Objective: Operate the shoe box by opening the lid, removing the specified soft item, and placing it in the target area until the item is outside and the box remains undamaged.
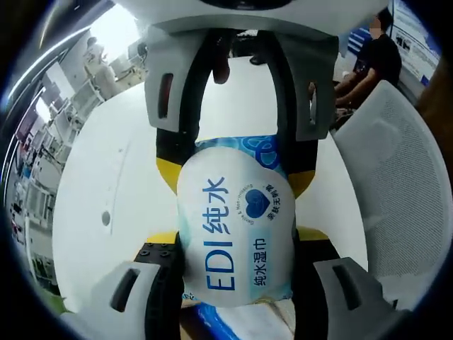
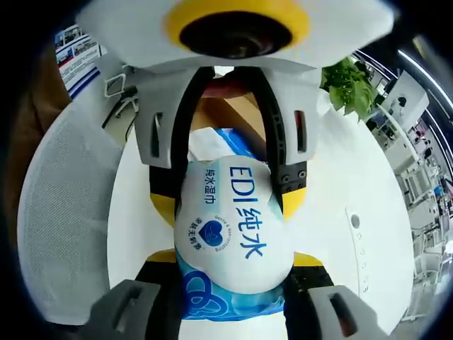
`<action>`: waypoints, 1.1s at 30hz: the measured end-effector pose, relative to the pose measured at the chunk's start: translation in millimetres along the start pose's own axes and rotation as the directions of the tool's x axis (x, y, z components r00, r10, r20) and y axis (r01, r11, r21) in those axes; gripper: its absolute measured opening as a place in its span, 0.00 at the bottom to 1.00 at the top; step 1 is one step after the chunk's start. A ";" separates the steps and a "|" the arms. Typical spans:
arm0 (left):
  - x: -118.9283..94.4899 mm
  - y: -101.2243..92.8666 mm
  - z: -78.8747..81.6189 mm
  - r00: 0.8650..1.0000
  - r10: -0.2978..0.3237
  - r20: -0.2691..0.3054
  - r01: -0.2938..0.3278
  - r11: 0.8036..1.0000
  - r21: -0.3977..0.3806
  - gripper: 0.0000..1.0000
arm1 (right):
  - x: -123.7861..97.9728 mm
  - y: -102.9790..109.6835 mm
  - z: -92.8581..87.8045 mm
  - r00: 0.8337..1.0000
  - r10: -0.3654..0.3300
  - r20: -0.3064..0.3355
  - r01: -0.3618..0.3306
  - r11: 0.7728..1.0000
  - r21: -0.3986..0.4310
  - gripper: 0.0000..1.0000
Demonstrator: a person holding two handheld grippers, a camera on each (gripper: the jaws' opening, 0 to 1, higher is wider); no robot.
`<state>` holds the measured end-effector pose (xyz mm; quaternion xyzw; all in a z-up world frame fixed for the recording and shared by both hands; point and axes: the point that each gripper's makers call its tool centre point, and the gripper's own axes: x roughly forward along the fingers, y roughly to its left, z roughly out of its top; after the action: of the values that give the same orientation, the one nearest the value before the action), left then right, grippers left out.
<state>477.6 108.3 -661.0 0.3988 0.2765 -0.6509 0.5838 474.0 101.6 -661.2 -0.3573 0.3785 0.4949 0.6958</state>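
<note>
Two grippers, left (image 1: 237, 265) and right (image 2: 233, 273), each clamp an end of the wipes pack (image 1: 236, 230), sharing its floppy weight above the table (image 1: 113, 177); box (image 2: 230, 110) beyond.

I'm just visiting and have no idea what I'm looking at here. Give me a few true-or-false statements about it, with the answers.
1. Both grippers clamp the same wet wipes pack. True.
2. The pack's printing is red. False: it is blue on white.
3. A white mesh chair stands beside the white table. True.
4. The pack lies flat on the table with nothing touching it. False: it is held between the left gripper and the right gripper.
5. A leafy green plant shows in the right gripper view. True.
</note>
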 end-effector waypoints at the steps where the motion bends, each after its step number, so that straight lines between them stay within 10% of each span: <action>1: 0.9 1.2 0.3 1.000 0.000 0.001 0.000 1.000 0.000 0.60 | 0.5 -1.6 -1.1 1.000 0.001 -0.002 -0.001 1.000 0.000 0.54; 33: 44.5 29.0 -14.4 0.999 0.014 -0.031 -0.015 0.999 -0.033 0.61 | 36.0 -28.9 -29.2 0.999 0.032 -0.010 -0.032 0.999 -0.014 0.54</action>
<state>508.9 91.4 -703.0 0.4011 0.2933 -0.6358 0.5907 504.7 83.8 -702.8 -0.3589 0.3839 0.5068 0.6834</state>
